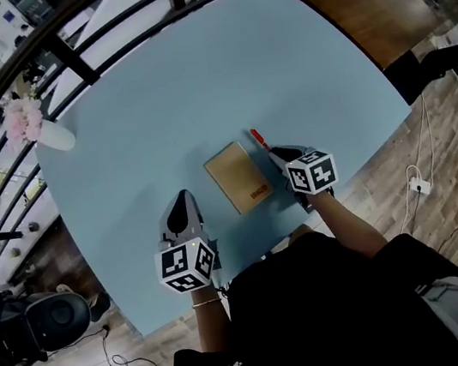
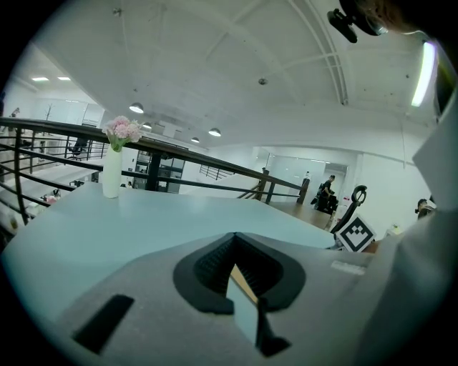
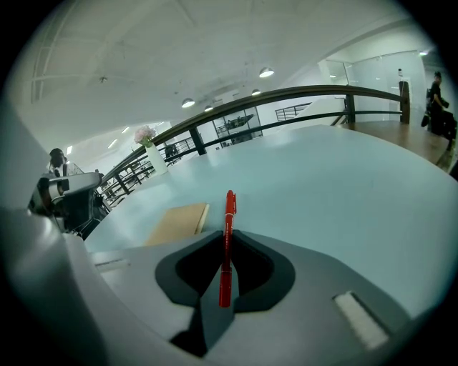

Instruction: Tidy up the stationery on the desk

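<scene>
A brown notebook (image 1: pixel 238 176) lies flat near the front of the light-blue desk (image 1: pixel 194 79). My right gripper (image 1: pixel 276 154) is shut on a red pen (image 3: pixel 227 239), which sticks out forward past the jaws just right of the notebook (image 3: pixel 177 222); the pen's tip (image 1: pixel 257 136) shows in the head view too. My left gripper (image 1: pixel 182 201) sits to the left of the notebook, shut with nothing between its jaws. In the left gripper view a thin edge of the notebook (image 2: pixel 243 284) shows past the shut jaws.
A white vase with pink flowers (image 1: pixel 35 127) stands at the desk's far left corner, also seen as a vase (image 2: pixel 112 168). A dark railing (image 1: pixel 123 17) runs behind the desk. The wooden floor (image 1: pixel 431 144) lies to the right, with cables and a power strip (image 1: pixel 421 185).
</scene>
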Demonstrator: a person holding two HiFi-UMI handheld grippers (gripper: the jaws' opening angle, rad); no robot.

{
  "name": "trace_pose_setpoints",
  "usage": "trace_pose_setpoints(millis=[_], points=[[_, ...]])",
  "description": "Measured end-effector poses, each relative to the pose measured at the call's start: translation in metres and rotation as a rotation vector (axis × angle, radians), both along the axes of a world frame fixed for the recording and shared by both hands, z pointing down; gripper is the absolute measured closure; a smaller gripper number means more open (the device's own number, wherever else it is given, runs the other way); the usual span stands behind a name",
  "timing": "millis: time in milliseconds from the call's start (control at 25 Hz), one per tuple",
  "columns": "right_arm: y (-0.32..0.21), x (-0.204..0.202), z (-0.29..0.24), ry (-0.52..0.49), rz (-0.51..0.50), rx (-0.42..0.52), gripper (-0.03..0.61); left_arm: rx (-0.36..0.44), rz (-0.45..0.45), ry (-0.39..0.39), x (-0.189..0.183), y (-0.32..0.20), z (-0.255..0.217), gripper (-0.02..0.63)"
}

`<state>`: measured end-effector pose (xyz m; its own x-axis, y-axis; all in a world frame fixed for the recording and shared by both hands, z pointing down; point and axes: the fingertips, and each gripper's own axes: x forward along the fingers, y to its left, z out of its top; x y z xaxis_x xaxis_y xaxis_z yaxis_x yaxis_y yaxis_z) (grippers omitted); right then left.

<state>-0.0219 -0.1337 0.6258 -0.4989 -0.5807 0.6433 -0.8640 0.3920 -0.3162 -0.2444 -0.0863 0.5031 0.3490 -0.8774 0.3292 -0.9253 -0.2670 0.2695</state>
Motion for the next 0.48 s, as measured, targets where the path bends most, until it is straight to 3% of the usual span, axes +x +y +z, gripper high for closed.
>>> trace_pose_setpoints(millis=[480], points=[[0.007,-0.016,0.006,0.040,-0.025,-0.046,0.528,0.004,0.005,0.019,-0.012,-0.004,0.000,0.617]])
